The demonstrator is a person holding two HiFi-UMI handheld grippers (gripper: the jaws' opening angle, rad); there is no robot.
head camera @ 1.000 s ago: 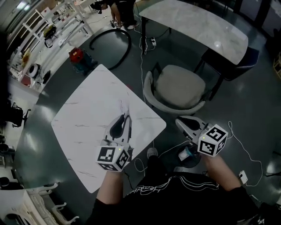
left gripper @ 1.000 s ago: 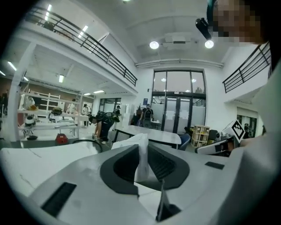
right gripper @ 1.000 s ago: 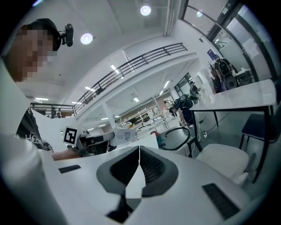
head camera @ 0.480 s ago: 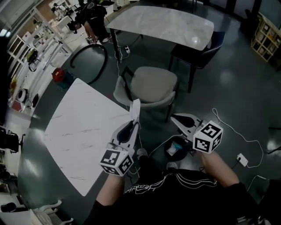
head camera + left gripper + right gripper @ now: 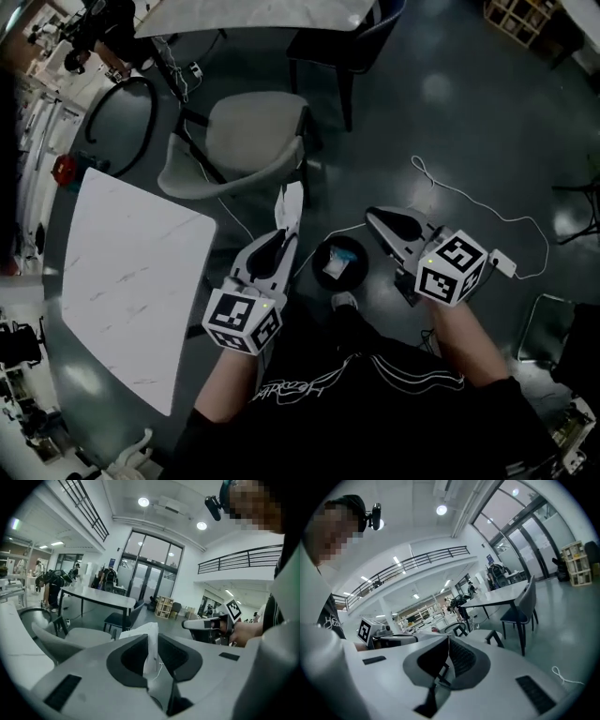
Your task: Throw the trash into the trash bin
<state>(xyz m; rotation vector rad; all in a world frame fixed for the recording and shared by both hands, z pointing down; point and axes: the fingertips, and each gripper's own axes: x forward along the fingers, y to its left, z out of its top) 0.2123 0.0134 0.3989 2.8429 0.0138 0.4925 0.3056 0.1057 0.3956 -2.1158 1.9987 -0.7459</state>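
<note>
Your left claw was closed on the trash, a white crumpled piece of paper. The paper stood up between the pads and stuck out past the tips. You held it above the floor, just beside the round black trash bin, on the side toward the grey chair, and not over the opening. The bin stood on the floor between your two claws, with something white and pale blue lying inside it. Your right claw was on the other side of the bin, closed fully and empty. The white marble desk was at your left. Each claw carried a cube with black and white square markers. The white script on your black shirt was too small to read.
</note>
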